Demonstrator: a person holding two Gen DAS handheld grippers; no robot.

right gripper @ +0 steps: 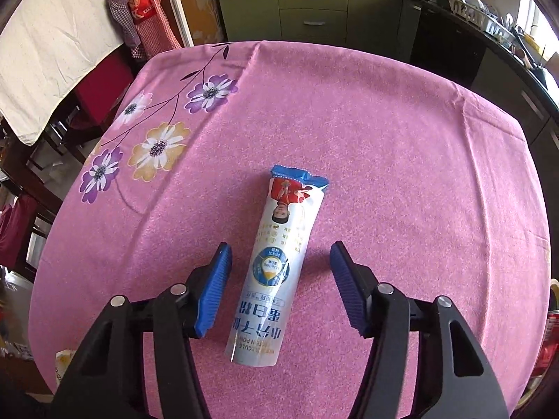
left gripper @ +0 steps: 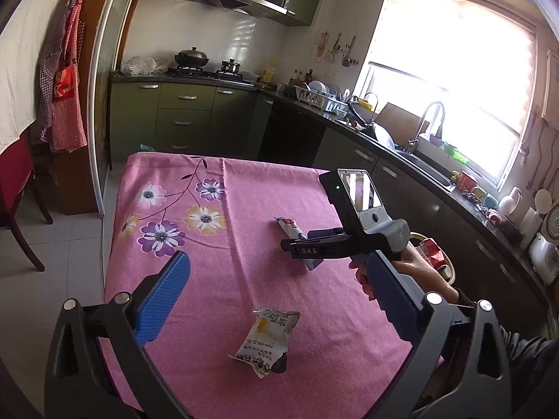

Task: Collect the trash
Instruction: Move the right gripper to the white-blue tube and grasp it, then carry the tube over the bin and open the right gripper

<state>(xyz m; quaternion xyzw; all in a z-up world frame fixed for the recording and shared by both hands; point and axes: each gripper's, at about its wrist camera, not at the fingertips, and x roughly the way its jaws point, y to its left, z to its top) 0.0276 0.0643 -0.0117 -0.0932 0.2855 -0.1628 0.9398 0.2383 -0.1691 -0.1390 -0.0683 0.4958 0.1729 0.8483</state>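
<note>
Right gripper (right gripper: 281, 289): blue ribbed fingers (right gripper: 215, 289) apart, straddling the long white-and-blue printed foil sachet (right gripper: 276, 269), pads clear of both its sides. The sachet lies flat on the pink flowered cloth of the bench (right gripper: 401, 160), torn blue end pointing away. Judged light, thin, crushable, probably slick; best pinched across its middle width, where the fingers sit.

Left gripper (left gripper: 276, 300): fingers wide apart, empty, above the crumpled white-and-yellow snack wrapper (left gripper: 267, 340) near the bench edge. Also light and limp; take the raised crumpled body.
</note>
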